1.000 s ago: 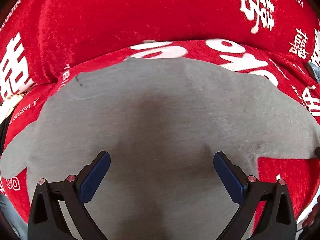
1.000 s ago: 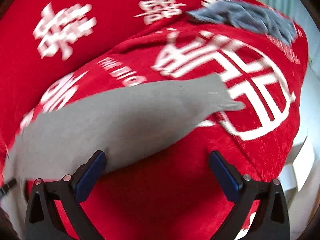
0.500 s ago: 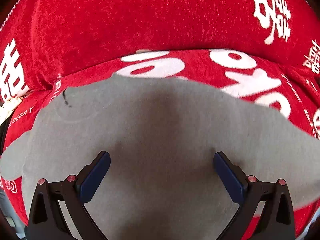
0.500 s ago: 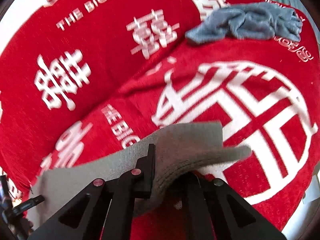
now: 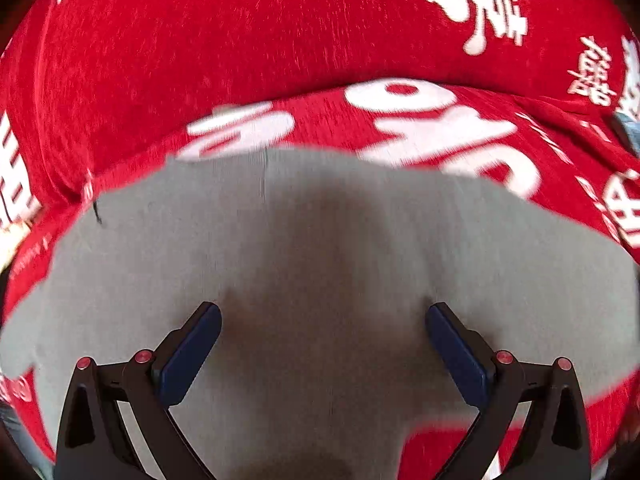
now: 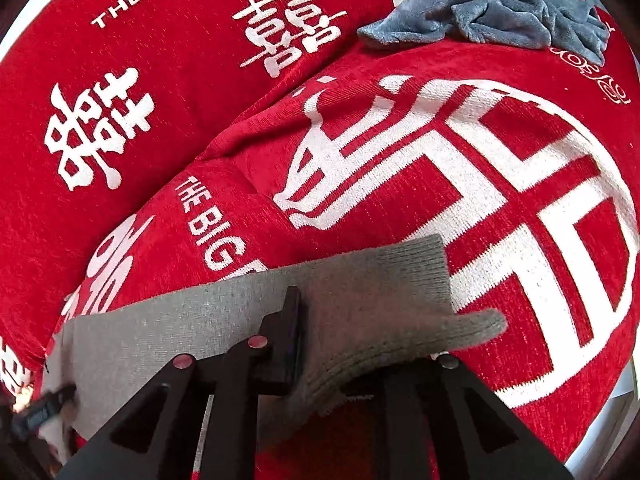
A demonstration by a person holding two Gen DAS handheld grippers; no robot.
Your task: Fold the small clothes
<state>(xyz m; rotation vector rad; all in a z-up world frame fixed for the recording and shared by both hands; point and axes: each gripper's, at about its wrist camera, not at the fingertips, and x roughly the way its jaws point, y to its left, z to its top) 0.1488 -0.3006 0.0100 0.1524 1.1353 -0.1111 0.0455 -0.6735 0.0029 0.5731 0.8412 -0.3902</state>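
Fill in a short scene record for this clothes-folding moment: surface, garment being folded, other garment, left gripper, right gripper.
surface: red cover with white lettering
garment being folded: grey knit garment, lying on the cover
other garment: blue-grey fleece piece, crumpled, far side, untouched
left gripper: jaws wide open above the garment
right gripper: pinching the garment's ribbed end, jaws opening

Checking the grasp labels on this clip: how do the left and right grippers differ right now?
The left gripper stands wide open, its blue pads apart above the flat grey garment; the right gripper is nearly closed on the garment's ribbed end, its jaws just easing apart. Nothing lies between the left pads; bunched grey knit sits between the right's. Both point down at the same garment on the red blanket.
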